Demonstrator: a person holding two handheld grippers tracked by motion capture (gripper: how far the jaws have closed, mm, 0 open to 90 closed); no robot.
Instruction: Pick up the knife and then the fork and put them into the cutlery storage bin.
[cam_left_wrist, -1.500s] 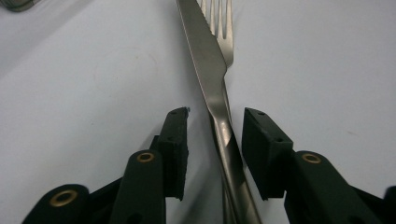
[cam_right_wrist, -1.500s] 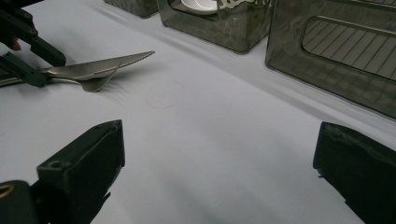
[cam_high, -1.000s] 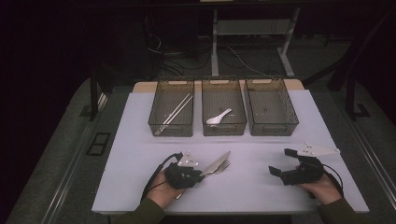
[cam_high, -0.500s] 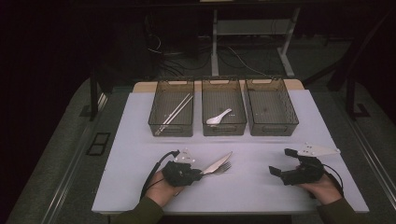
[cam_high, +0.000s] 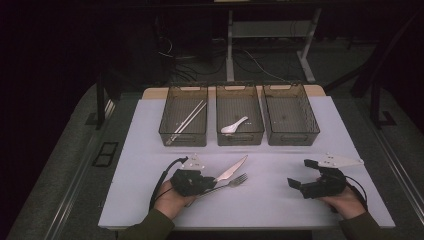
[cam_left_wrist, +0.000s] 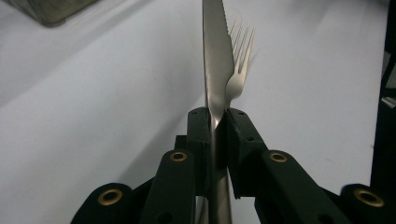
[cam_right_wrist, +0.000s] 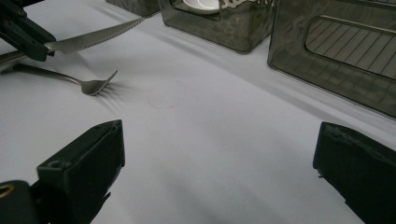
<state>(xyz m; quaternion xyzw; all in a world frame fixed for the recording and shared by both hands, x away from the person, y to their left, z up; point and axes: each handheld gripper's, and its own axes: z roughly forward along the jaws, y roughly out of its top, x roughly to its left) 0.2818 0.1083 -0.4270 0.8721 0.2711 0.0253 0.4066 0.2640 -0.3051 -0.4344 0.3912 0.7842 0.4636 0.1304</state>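
Note:
My left gripper (cam_high: 212, 181) is near the table's front left, shut on the handle of a serrated table knife (cam_high: 232, 169). The blade points away to the right, slightly off the white table. In the left gripper view the knife (cam_left_wrist: 215, 60) stands on edge between the jaws, pinched by both pads. A steel fork (cam_high: 235, 181) lies flat on the table just beside the knife, tines to the right; the fork (cam_left_wrist: 239, 70) is outside the jaws. My right gripper (cam_high: 301, 173) rests at the front right, open, and nothing is between the jaws (cam_right_wrist: 217, 140).
Three smoky clear bins stand in a row at the back of the table. The left bin (cam_high: 183, 141) holds chopsticks (cam_high: 186, 121), the middle bin (cam_high: 240, 141) a white spoon (cam_high: 234, 126). In the right bin (cam_high: 292, 141) I see nothing. White table top lies between the grippers.
The knife's blade has lifted and swung slightly away from the fork in the left gripper. The fork and the right gripper have stayed where they were.

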